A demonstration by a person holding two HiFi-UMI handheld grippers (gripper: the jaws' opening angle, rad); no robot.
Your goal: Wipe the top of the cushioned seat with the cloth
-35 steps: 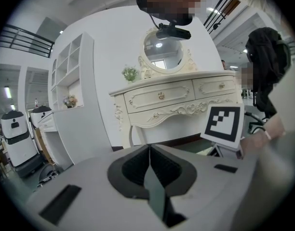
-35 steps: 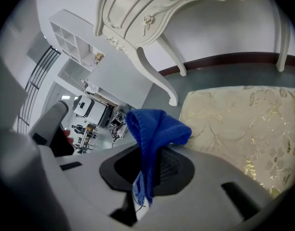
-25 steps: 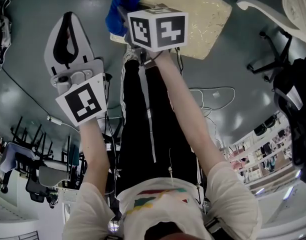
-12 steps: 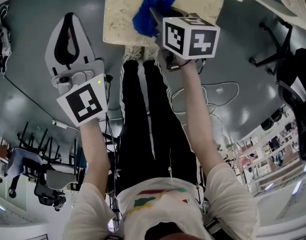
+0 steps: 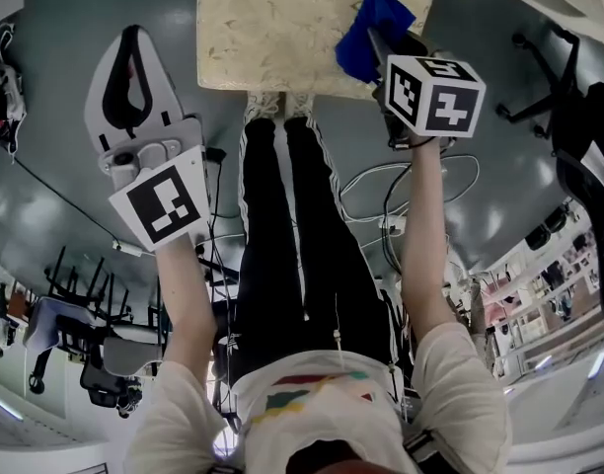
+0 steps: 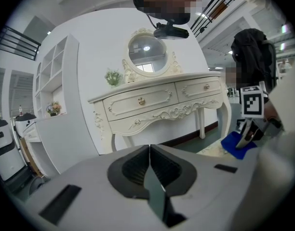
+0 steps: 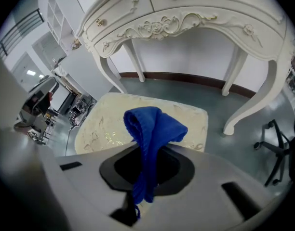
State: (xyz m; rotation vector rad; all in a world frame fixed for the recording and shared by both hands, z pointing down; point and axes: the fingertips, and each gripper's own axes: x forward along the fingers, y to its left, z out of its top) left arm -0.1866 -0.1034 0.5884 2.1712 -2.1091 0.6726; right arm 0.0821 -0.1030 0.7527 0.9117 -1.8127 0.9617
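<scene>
Carried rightwards along the cushioned seat [image 5: 272, 28] over the last second, the blue cloth [image 5: 371, 28] is now seen over its right edge. The left tongs [image 5: 134, 42] are pressed together on nothing, held left of the seat. The right tongs [image 5: 383, 47] are pinching the cloth, which is bunched ahead of them. Cables [image 5: 420, 181] are seen on the floor behind the right tongs, and an office chair [image 5: 534, 117] to their right. A white dressing table [image 6: 157, 102] beyond the seat is shown by the gripper views only.

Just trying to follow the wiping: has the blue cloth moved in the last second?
Yes. The blue cloth has slid from the left edge of the cushioned seat to its right side in the head view.
</scene>
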